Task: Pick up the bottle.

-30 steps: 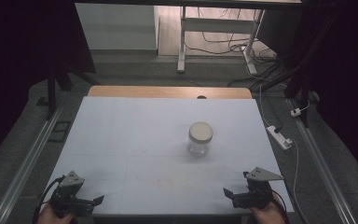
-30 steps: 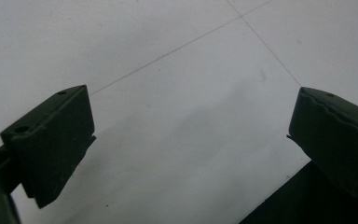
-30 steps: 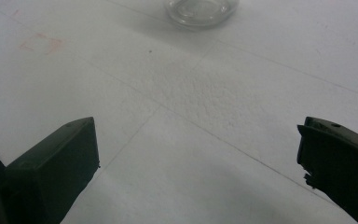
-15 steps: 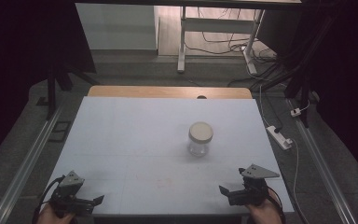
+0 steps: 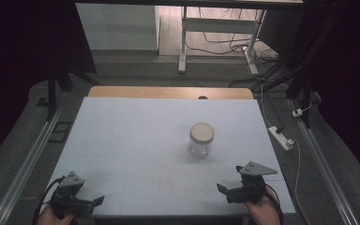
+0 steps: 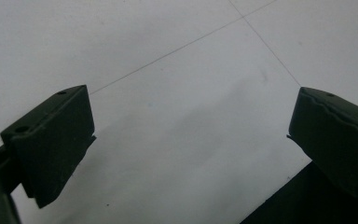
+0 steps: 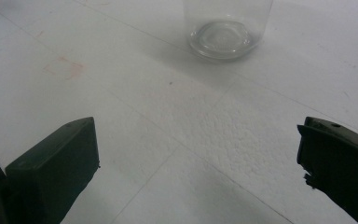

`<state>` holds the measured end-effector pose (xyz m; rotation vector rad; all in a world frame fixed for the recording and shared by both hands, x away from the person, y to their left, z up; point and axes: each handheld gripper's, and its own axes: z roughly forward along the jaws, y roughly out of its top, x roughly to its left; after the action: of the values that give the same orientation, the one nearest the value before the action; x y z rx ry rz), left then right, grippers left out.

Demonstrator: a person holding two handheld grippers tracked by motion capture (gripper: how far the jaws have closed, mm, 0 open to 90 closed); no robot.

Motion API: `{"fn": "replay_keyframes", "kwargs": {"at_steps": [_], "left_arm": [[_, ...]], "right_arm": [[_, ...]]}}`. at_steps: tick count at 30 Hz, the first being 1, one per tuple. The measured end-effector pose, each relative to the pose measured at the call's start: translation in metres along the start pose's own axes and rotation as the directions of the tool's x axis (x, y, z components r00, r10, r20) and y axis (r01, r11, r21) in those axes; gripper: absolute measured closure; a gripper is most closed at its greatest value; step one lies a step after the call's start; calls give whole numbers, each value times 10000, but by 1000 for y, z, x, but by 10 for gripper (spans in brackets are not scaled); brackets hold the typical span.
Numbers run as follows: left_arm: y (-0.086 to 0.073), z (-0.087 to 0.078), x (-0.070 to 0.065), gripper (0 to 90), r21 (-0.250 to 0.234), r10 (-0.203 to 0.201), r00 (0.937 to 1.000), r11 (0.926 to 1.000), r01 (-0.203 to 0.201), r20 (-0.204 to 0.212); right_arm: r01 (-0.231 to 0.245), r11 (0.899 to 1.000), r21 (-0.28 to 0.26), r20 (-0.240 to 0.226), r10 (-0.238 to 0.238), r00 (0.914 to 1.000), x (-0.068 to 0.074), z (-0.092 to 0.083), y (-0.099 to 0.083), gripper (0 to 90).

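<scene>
1. No readable writing, label, brand or number on the jar (image 5: 201,139) — its lid is plain.
2. The white table (image 5: 122,140) carries none either — just a faint pinkish stain, lower centre.

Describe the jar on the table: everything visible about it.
The jar is small, clear and glass-like, with a round pale lid closed on top. It stands upright on the white table, right of centre, and looks empty. The right tongs view shows its thick round base. Nothing touches it; both tongs are well clear.
</scene>
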<state>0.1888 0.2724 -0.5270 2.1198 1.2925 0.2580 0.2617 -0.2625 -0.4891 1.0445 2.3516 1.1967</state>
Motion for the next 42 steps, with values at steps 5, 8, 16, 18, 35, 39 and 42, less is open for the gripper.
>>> {"fn": "replay_keyframes", "kwargs": {"at_steps": [5,8,16,18,35,39,42], "left_arm": [[0,0,0,11,5,-11,10000,10000,11,1],[0,0,0,11,15,-15,10000,10000,15,-1],[0,0,1,11,2,-38,10000,10000,38,45],[0,0,1,11,-1,-37,10000,10000,37,44],[0,0,1,12,1,-42,10000,10000,42,80],[0,0,1,12,12,-45,10000,10000,45,76],[0,0,1,12,22,-41,10000,10000,41,77]], "right_arm": [[-8,10000,24,-203,9,9998,1,5,4,0],[8,10000,25,-317,-7,9995,1,9,6,0],[141,9999,11,-434,-141,9990,2,16,13,0],[69,10000,2,-592,-69,9982,1,18,15,0],[-142,9999,82,-652,147,9978,-6,37,33,0],[-241,9994,237,-540,254,9982,-8,43,37,0],[-274,9988,412,-379,290,9989,-9,47,41,0]]}}
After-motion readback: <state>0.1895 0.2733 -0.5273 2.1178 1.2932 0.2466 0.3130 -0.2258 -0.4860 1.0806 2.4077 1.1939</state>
